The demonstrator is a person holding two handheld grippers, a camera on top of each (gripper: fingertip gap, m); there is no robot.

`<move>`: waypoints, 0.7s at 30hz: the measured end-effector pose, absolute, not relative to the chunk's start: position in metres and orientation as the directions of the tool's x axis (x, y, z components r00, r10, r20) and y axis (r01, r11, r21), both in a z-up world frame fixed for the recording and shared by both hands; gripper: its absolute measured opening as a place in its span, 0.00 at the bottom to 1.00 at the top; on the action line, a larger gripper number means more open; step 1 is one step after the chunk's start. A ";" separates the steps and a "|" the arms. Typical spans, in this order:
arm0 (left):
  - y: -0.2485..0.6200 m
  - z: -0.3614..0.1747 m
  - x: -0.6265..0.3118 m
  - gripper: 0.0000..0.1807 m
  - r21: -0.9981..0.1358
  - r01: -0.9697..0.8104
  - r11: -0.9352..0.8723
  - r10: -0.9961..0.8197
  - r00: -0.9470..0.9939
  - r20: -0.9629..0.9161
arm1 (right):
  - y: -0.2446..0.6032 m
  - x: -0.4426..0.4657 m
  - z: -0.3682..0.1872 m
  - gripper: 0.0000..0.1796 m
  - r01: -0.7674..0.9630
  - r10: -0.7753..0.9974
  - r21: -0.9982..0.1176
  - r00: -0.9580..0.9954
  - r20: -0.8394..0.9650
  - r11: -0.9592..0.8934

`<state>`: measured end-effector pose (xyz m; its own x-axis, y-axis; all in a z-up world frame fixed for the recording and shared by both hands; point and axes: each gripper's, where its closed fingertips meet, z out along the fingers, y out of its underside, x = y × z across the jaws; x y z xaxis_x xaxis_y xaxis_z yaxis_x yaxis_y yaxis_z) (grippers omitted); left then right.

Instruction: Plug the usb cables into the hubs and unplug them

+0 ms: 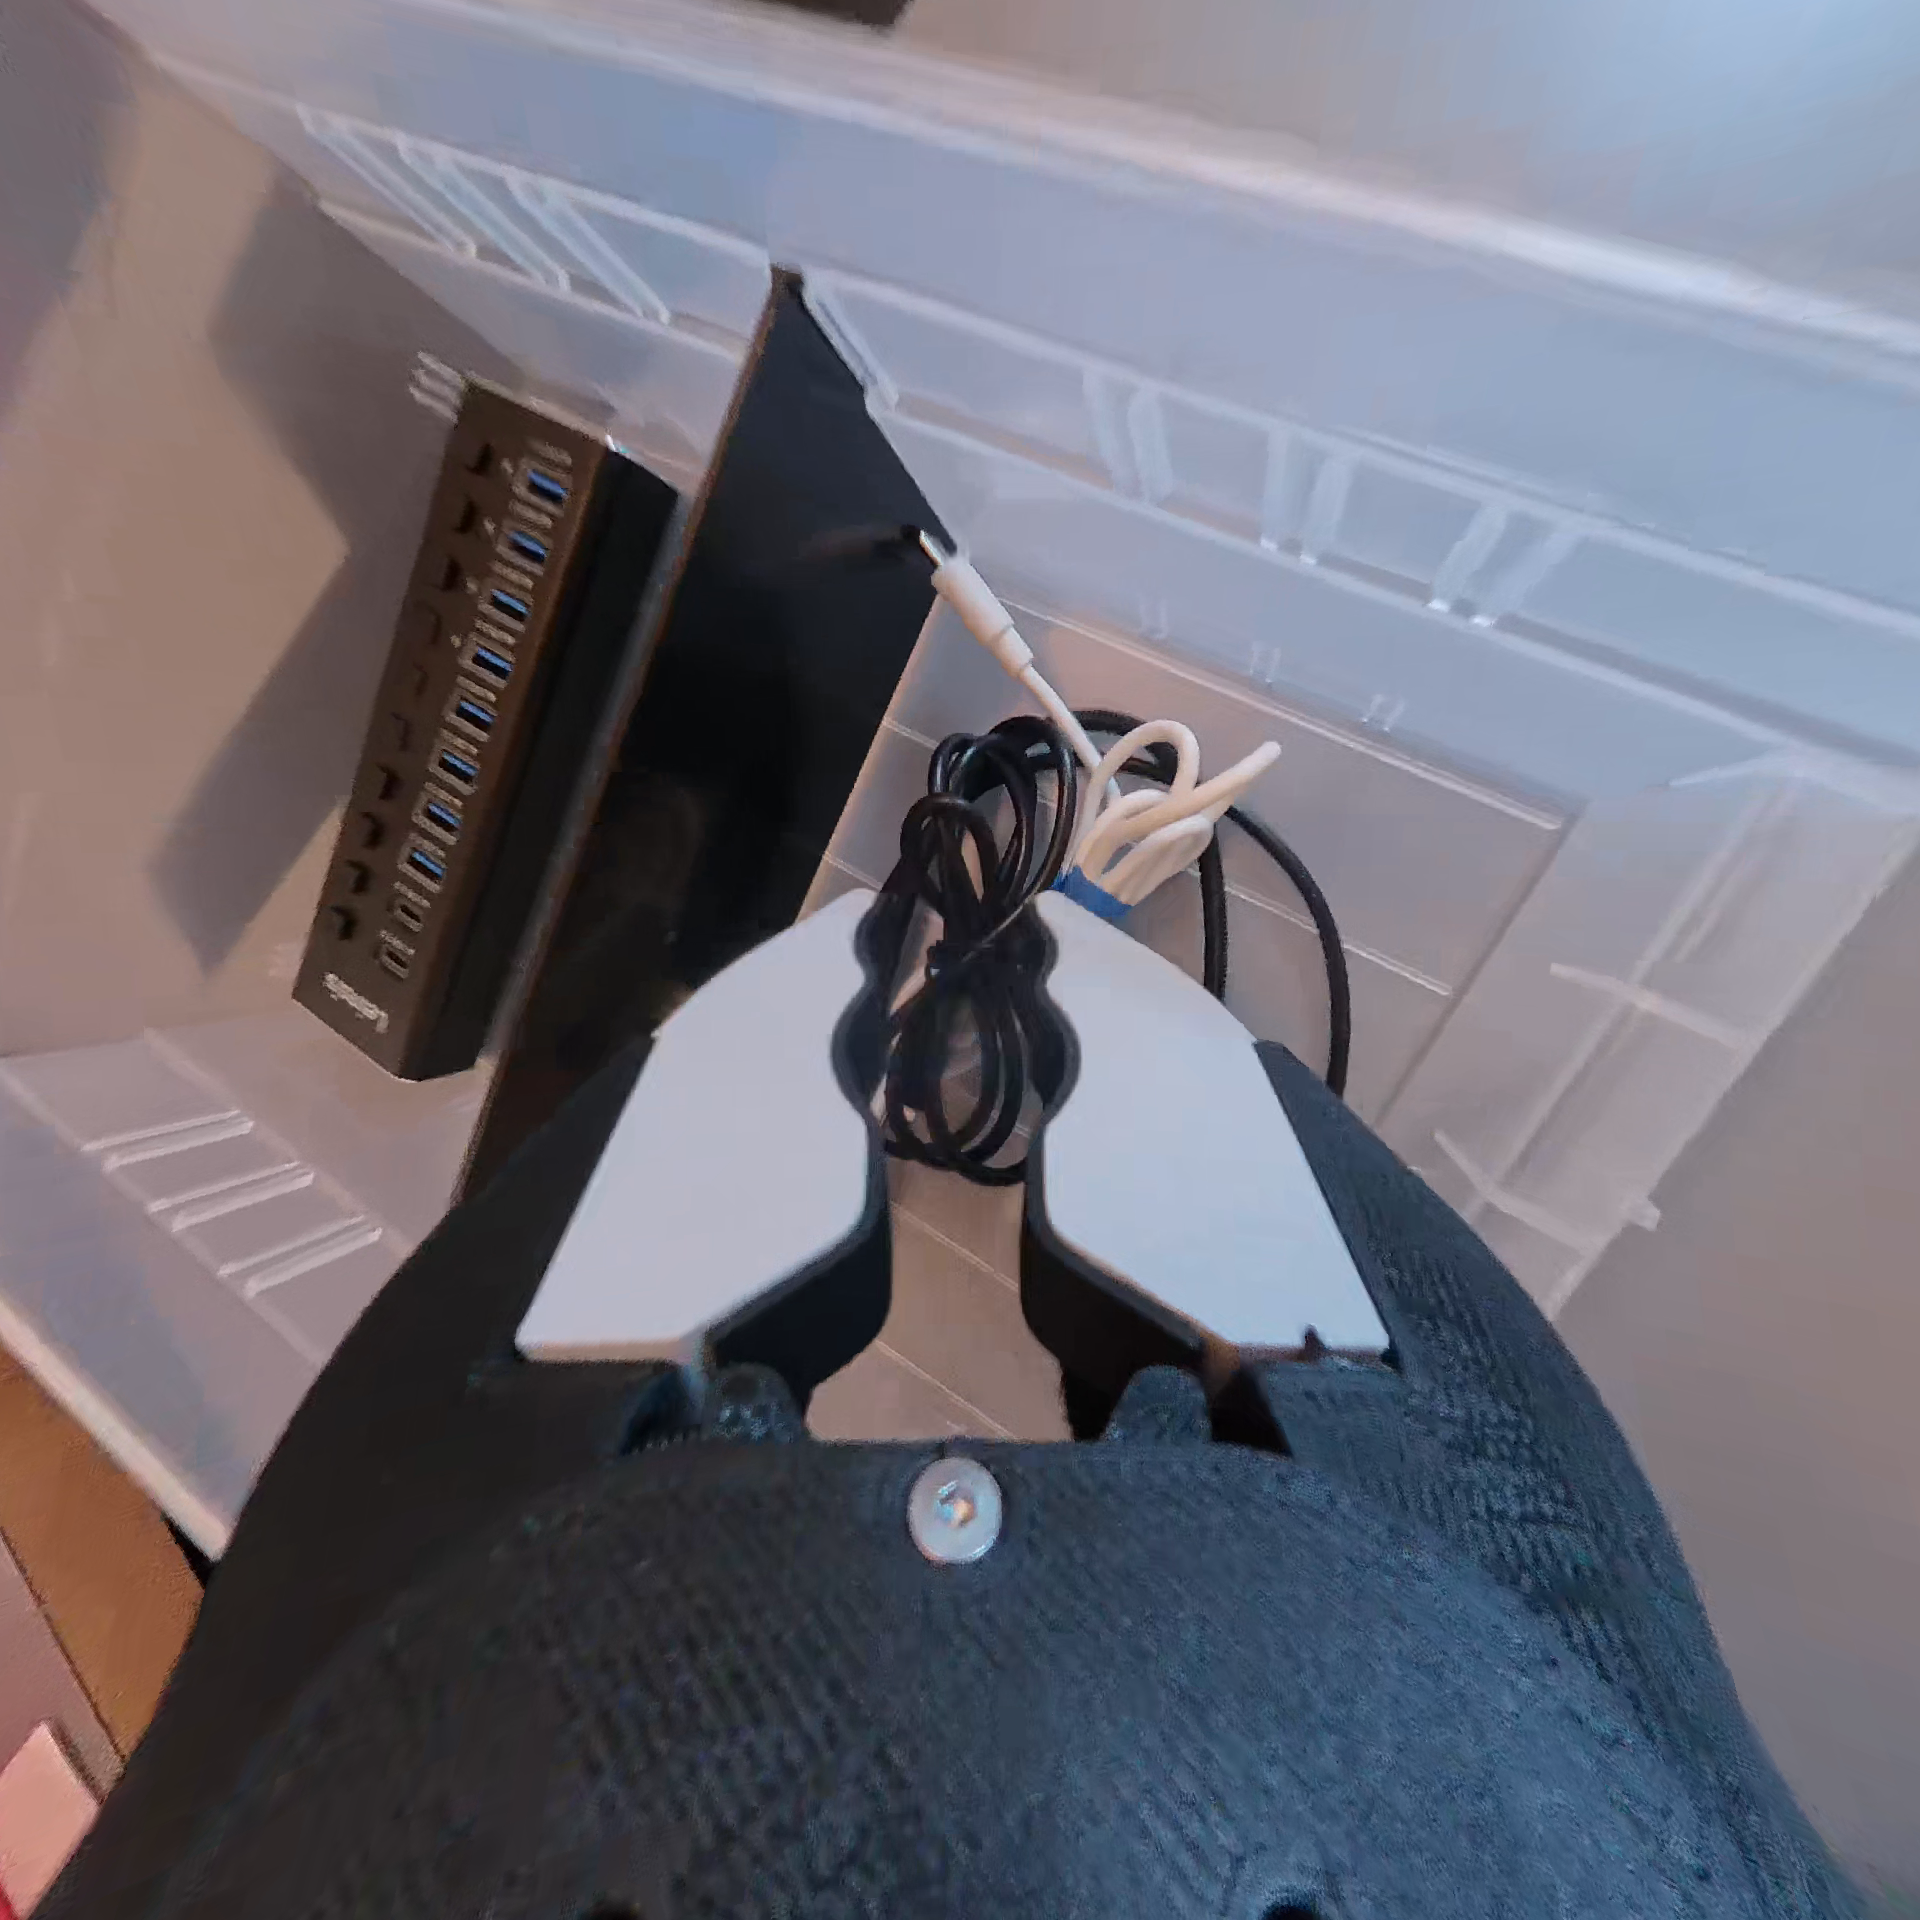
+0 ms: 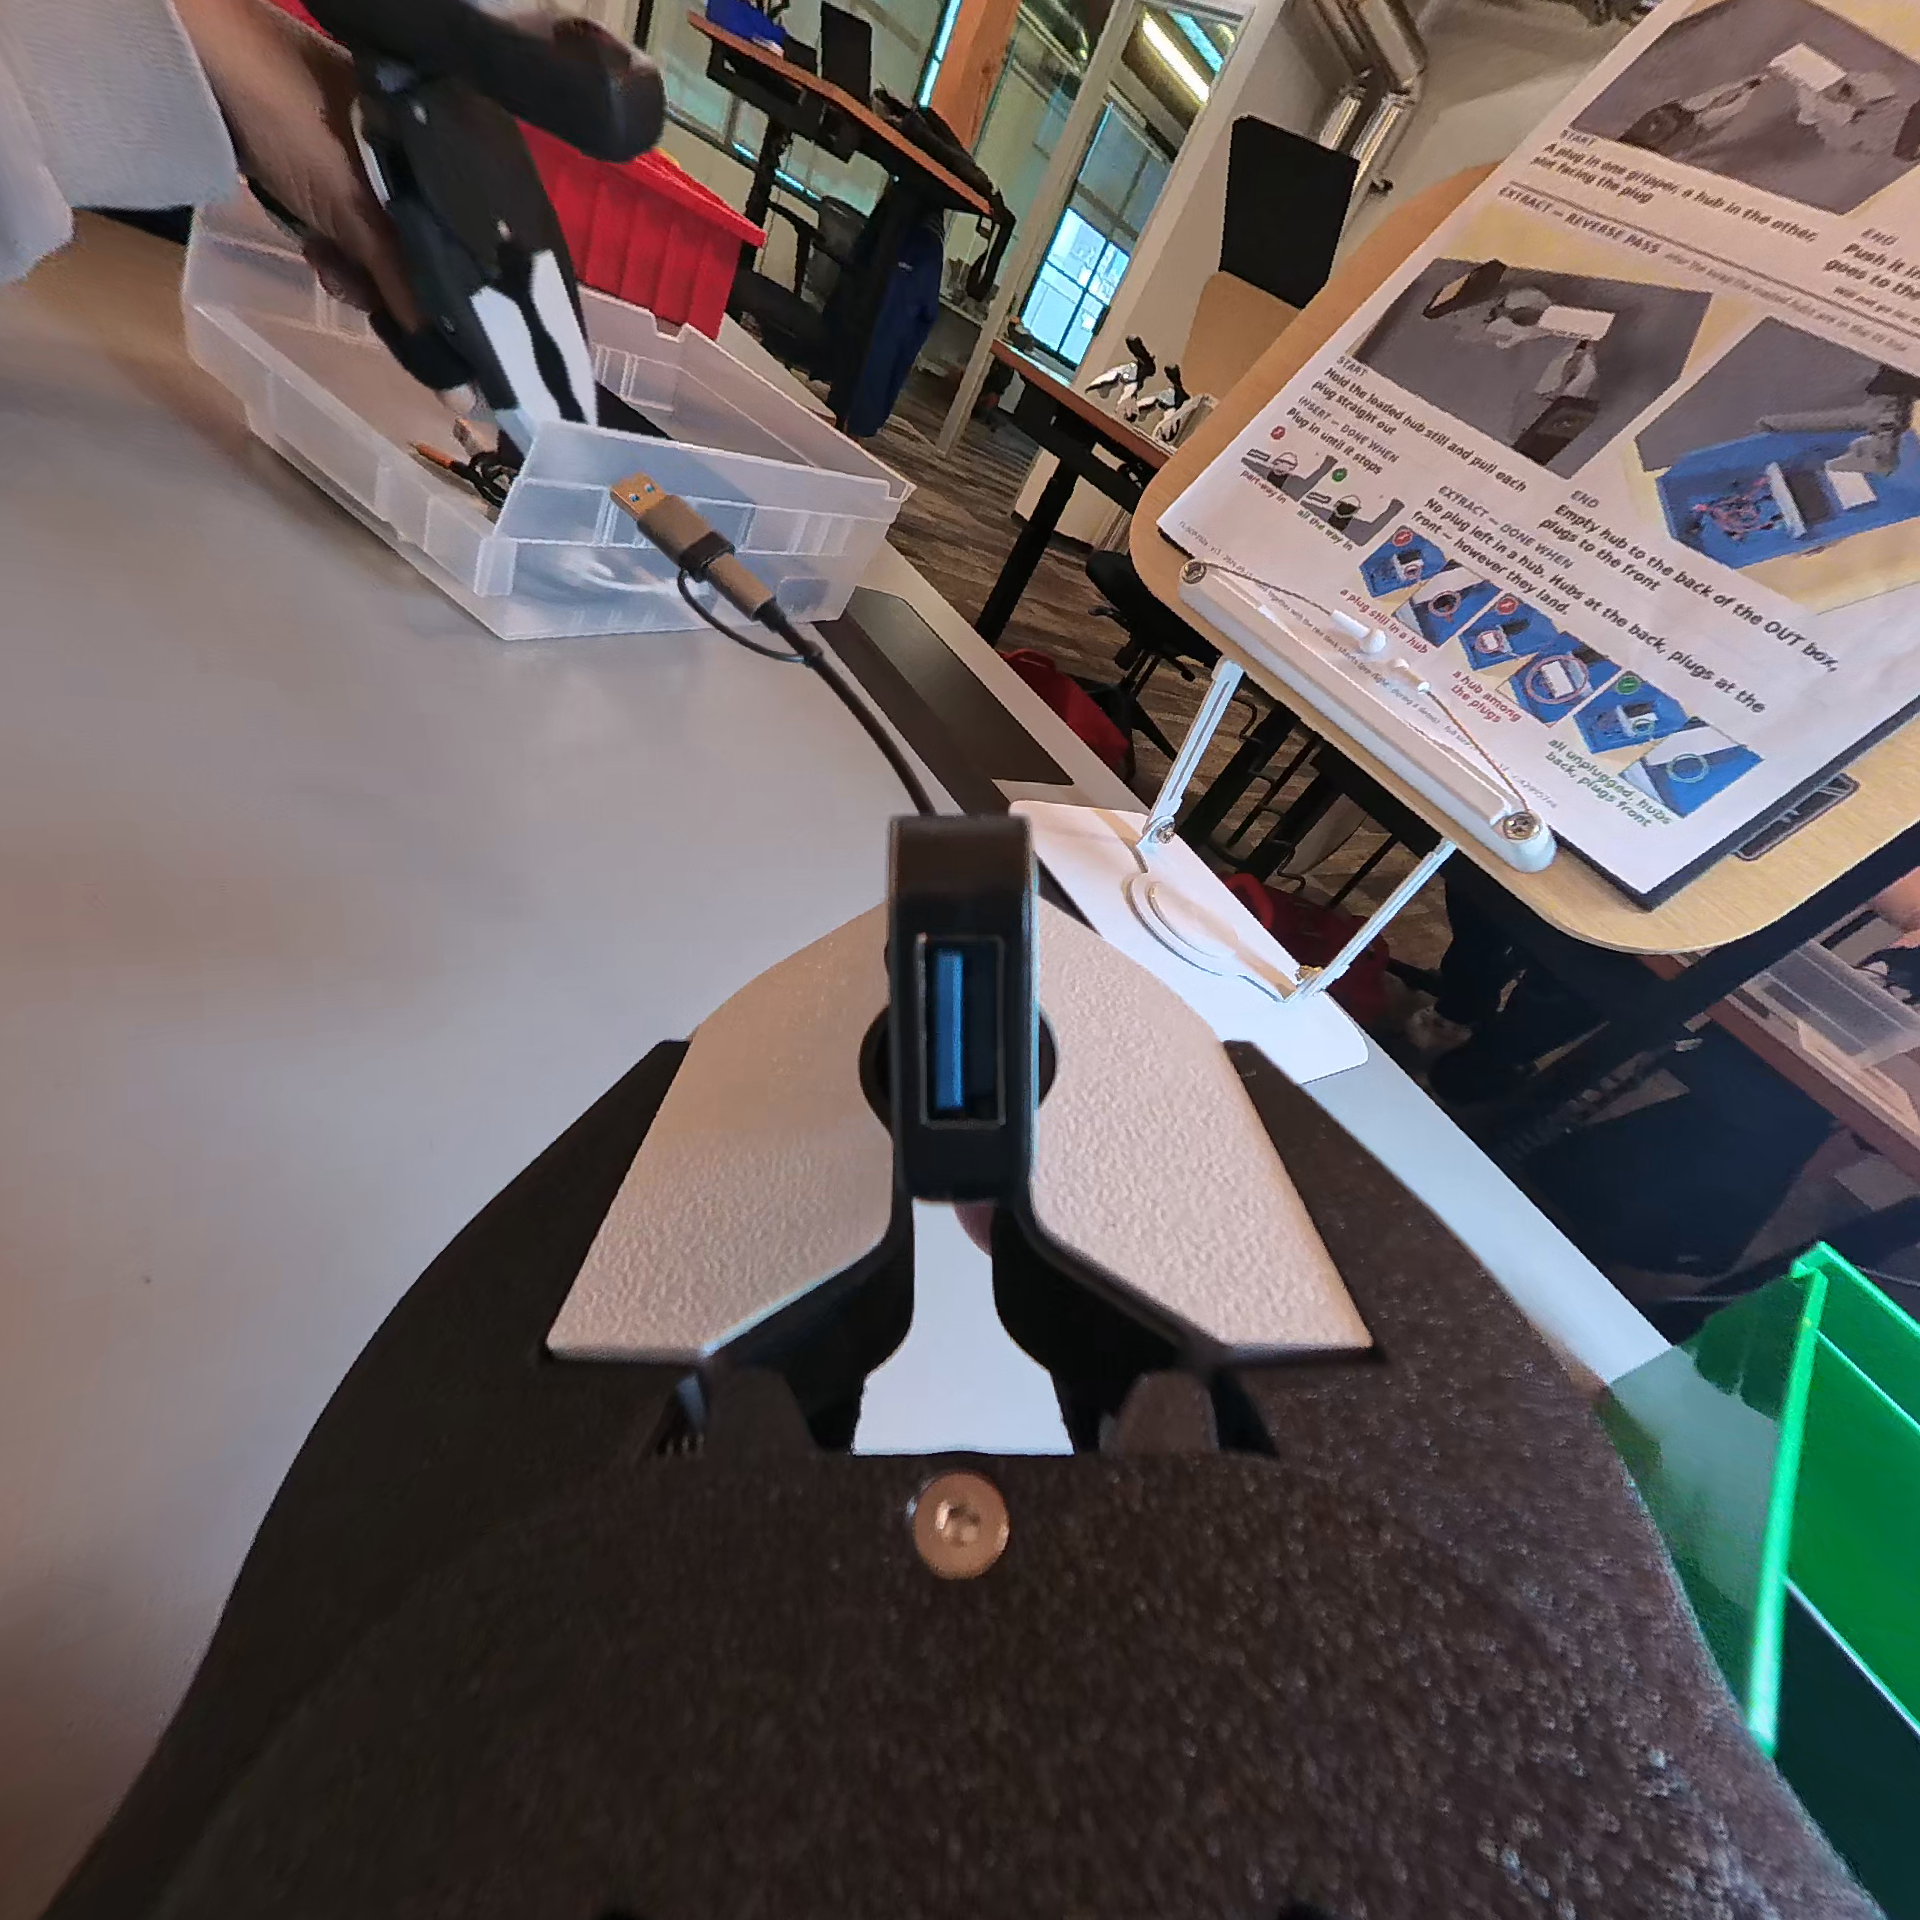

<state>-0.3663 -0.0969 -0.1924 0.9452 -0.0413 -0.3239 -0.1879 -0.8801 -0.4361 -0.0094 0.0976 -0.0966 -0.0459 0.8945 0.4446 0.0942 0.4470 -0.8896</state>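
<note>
In the left wrist view my left gripper [image 1: 956, 935] is down inside a clear plastic box [image 1: 1351, 343], its jaws closed on a coiled black cable [image 1: 961, 1029]. A white cable [image 1: 1143, 810] with a blue tie lies just beyond, its plug [image 1: 966, 592] against a black divider [image 1: 769, 644]. A long black multi-port hub [image 1: 457, 727] lies left of the divider. My right gripper [image 2: 961, 966] is shut on a small black hub [image 2: 961, 1029], blue port facing the camera, held above the table. The hub's own lead ends in a grey plug [image 2: 675, 530] by the box [image 2: 582, 582]. The left gripper also shows in the right wrist view [image 2: 499, 405].
The white table [image 2: 312, 883] extends to the left. A stand with an instruction sheet [image 2: 1558, 468] rises at the right edge. A green bin [image 2: 1829, 1507] sits at the lower right and a red bin [image 2: 644, 229] behind the clear box. A person's hand [image 2: 322, 208] holds the left gripper.
</note>
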 end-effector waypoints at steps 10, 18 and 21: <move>-0.092 -0.183 -0.370 0.09 -0.460 -0.167 -0.872 -0.001 0.940 -0.340 | 0.097 -0.008 -0.098 0.06 0.098 0.897 -0.892 -0.056 0.439 0.442; -0.068 -0.040 -0.302 0.08 -0.828 -0.278 -0.487 0.003 0.947 -0.320 | 0.090 -0.006 -0.090 0.06 0.062 0.891 -0.890 -0.088 0.445 0.451; -0.057 -0.014 -0.250 0.08 -0.879 -0.310 -0.362 -0.130 0.951 -0.282 | 0.082 -0.006 -0.086 0.06 0.045 0.886 -0.887 -0.102 0.453 0.459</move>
